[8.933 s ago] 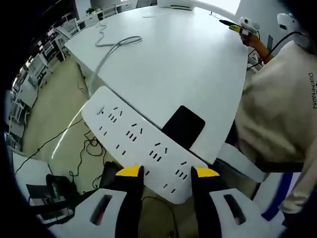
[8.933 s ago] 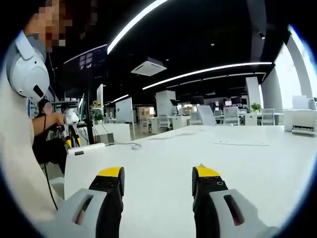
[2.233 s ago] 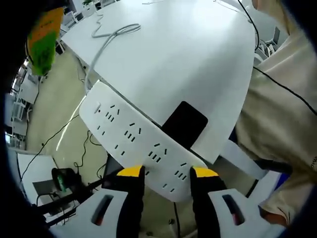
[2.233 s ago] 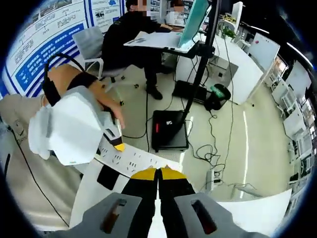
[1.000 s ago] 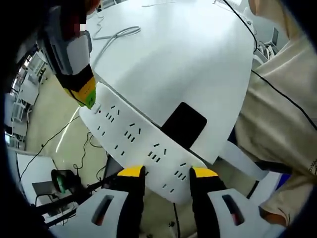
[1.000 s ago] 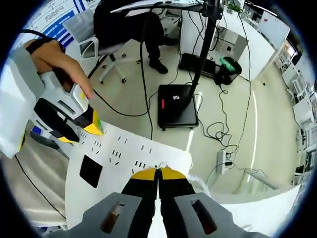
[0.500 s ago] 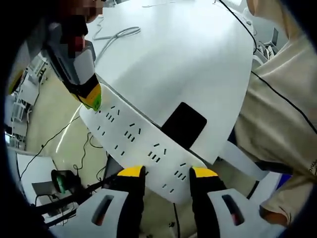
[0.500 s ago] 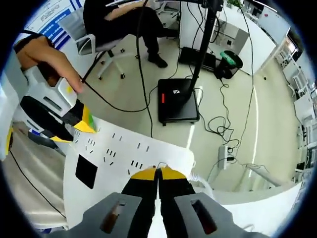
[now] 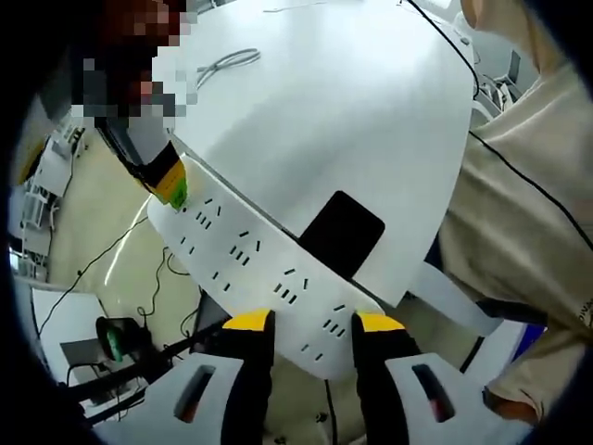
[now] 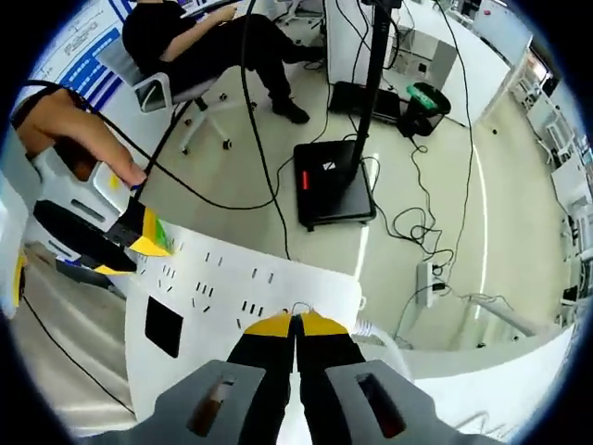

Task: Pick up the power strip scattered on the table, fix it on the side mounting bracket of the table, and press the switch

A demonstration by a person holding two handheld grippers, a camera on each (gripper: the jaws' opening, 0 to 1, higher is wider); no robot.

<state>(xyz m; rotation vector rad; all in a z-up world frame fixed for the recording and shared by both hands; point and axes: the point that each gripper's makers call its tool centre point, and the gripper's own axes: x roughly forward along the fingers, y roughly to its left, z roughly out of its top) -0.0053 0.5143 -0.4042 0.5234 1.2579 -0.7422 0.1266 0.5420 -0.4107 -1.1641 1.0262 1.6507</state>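
The long white power strip (image 9: 246,255) lies along the edge of the white table (image 9: 352,111), beside a black rectangular mount (image 9: 341,232). My left gripper (image 9: 310,322) is shut on the strip's near end, one jaw on each long side. My right gripper (image 10: 296,324) is shut, its joined tips resting on the strip (image 10: 241,283) at the end where the white cable (image 10: 375,336) leaves it. Seen from the left gripper view, the right gripper (image 9: 171,184) touches the strip's far end. Seen from the right gripper view, the left gripper (image 10: 139,246) grips the other end.
A person in a beige shirt (image 9: 528,204) stands close on the right. A white cable (image 9: 222,63) loops across the far tabletop. Below the table edge are a black stand base (image 10: 334,181), floor cables, a floor socket strip (image 10: 428,273) and a seated person (image 10: 204,37).
My right gripper came in shut from above and settled its tips on the strip's far end. The left gripper kept its hold and stayed put.
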